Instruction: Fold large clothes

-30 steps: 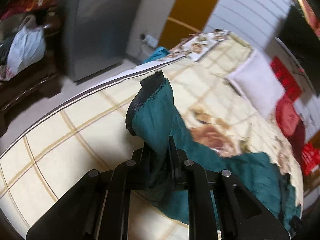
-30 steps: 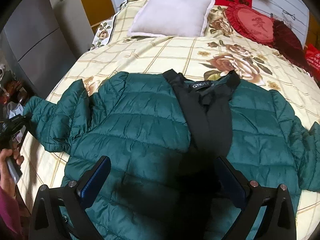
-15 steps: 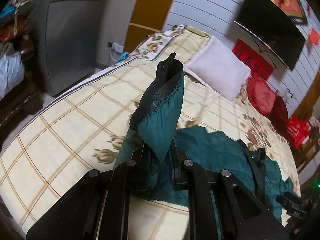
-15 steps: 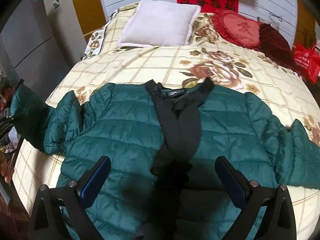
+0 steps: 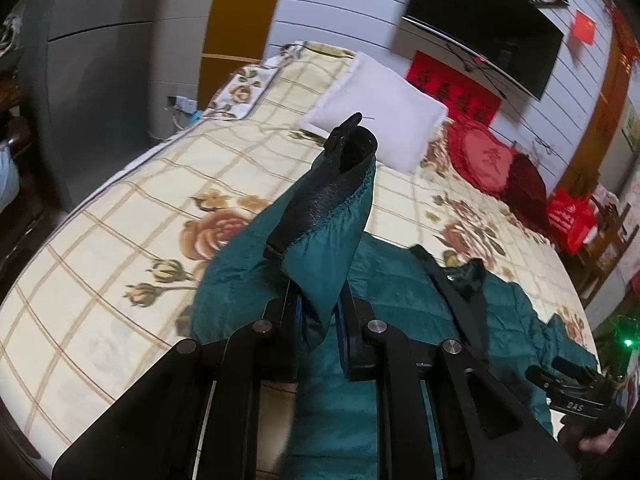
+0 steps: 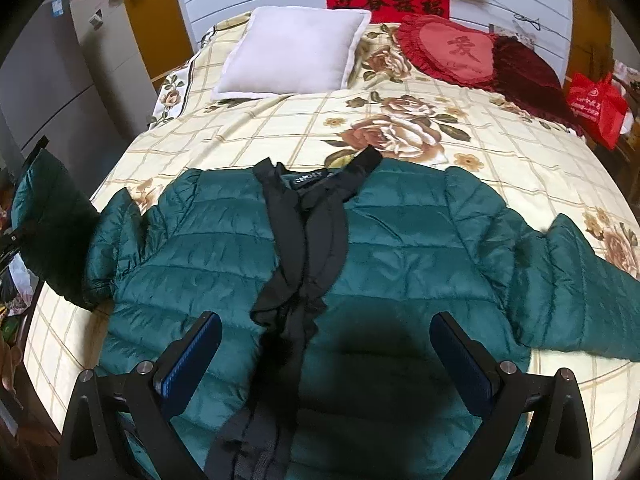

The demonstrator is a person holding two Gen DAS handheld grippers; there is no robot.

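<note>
Left wrist view: close over bed [image 5: 100, 248] side edge, facing diagonally toward headboard wall. Right wrist view: from foot end, angled down. Both share jacket [image 6: 400, 248], white pillow [image 6: 292, 52].

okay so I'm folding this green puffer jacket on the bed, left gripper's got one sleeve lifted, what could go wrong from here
The left gripper pinches only the sleeve's cuff end; slick fabric could slip out mid-fold. The black front placket is bunched, so a fold may trap wrinkles. The right gripper hangs open, pinning nothing, so the jacket may drag.
</note>
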